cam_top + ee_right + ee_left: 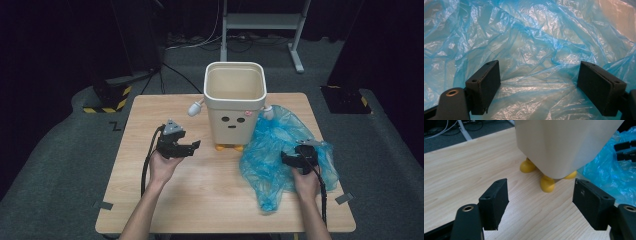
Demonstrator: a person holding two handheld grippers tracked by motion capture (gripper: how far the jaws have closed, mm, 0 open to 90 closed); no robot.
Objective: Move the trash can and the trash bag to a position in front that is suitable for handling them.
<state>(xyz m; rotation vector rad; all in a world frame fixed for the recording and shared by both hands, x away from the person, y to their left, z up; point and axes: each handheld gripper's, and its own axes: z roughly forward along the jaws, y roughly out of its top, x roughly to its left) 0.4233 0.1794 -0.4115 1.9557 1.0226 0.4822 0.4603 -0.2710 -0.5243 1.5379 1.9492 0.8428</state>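
High view: a cream bin (234,102) with a drawn face stands at the far middle of the wooden worktop (200,200); every place below is told from this bin.
Bin: upright, open at the top and bare inside, on small yellow feet (227,147), with a white knob (195,107) sticking out of each side.
Blue bag: the thin crumpled plastic bag (280,150) lies spread on the worktop just beside the bin, on the side of the person's right hand, its near edge reaching toward the person.
Left gripper: the left gripper (192,146) sits in the person's left hand near the bin's front, on the side away from the bag, aimed at the bin's base.
Left jaws: in the left gripper view (540,200) they stand wide apart with bare worktop between them; the bin's yellow feet (547,183) lie just beyond.
Right gripper: the right gripper (286,159) rests over the bag, on the near side of the bin.
Right jaws: in the right gripper view (539,83) they stand wide open, with the bag's film (529,50) between and beyond them, not pinched.
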